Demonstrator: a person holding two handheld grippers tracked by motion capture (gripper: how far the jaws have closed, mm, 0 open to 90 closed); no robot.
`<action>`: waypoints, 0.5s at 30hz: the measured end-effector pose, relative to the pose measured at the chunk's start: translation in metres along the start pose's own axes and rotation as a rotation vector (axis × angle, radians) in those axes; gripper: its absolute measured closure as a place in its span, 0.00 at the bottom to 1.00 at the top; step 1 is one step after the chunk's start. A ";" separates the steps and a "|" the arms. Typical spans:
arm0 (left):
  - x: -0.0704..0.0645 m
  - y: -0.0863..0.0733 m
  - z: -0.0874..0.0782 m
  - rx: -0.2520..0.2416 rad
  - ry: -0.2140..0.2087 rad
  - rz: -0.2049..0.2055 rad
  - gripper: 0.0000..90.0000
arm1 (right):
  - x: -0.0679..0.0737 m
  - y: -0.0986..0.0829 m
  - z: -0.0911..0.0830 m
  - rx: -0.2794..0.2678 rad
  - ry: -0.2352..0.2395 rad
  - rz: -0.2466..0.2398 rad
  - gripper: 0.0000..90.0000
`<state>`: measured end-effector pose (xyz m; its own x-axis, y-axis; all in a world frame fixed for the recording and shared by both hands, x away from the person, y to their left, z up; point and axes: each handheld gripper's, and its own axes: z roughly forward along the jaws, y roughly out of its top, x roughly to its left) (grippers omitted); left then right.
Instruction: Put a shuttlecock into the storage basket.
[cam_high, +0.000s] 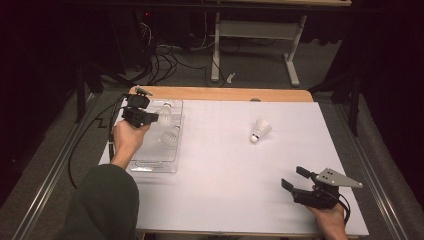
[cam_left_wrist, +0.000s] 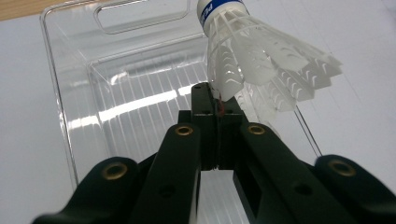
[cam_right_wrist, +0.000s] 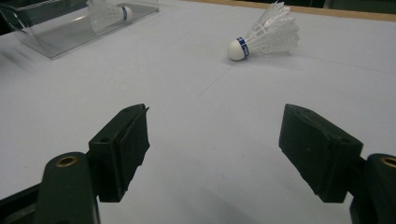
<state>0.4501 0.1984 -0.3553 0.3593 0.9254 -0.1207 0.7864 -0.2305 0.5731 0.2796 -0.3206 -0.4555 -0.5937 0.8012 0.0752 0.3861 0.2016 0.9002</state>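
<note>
My left gripper (cam_high: 154, 117) hangs over the far end of a clear plastic tray (cam_high: 155, 167). It is shut on the feather edge of a white shuttlecock (cam_left_wrist: 261, 60), whose blue-banded cork points away from the jaws. In the high view that held shuttlecock (cam_high: 164, 114) sits just right of the jaws. A second shuttlecock (cam_high: 171, 136) lies in the tray. A third shuttlecock (cam_high: 260, 130) lies on its side on the white table, cork toward me. My right gripper (cam_high: 292, 177) rests low near the front right, open and holding nothing, aimed toward the loose shuttlecock (cam_right_wrist: 266, 32).
The white sheet (cam_high: 225, 165) covers most of the table, with a wooden strip (cam_high: 220, 93) along the far edge. In the right gripper view the tray (cam_right_wrist: 56, 46) stands far left. Beyond the table are cables and a desk frame (cam_high: 255, 45) on the floor.
</note>
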 end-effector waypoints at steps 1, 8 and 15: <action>0.000 0.000 0.001 0.000 0.001 -0.002 1.00 | 0.000 0.000 0.000 0.001 0.000 0.003 0.27; 0.002 0.003 0.011 0.026 0.022 -0.006 1.00 | 0.000 0.000 0.000 0.000 0.001 0.000 0.27; 0.002 0.006 0.017 0.036 0.037 -0.012 1.00 | 0.000 0.000 0.000 0.001 0.000 0.002 0.27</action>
<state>0.4647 0.1935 -0.3660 0.3314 0.9385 -0.0972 0.8083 -0.2293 0.5422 0.2796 -0.3209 -0.4555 -0.5930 0.8016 0.0766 0.3876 0.2008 0.8997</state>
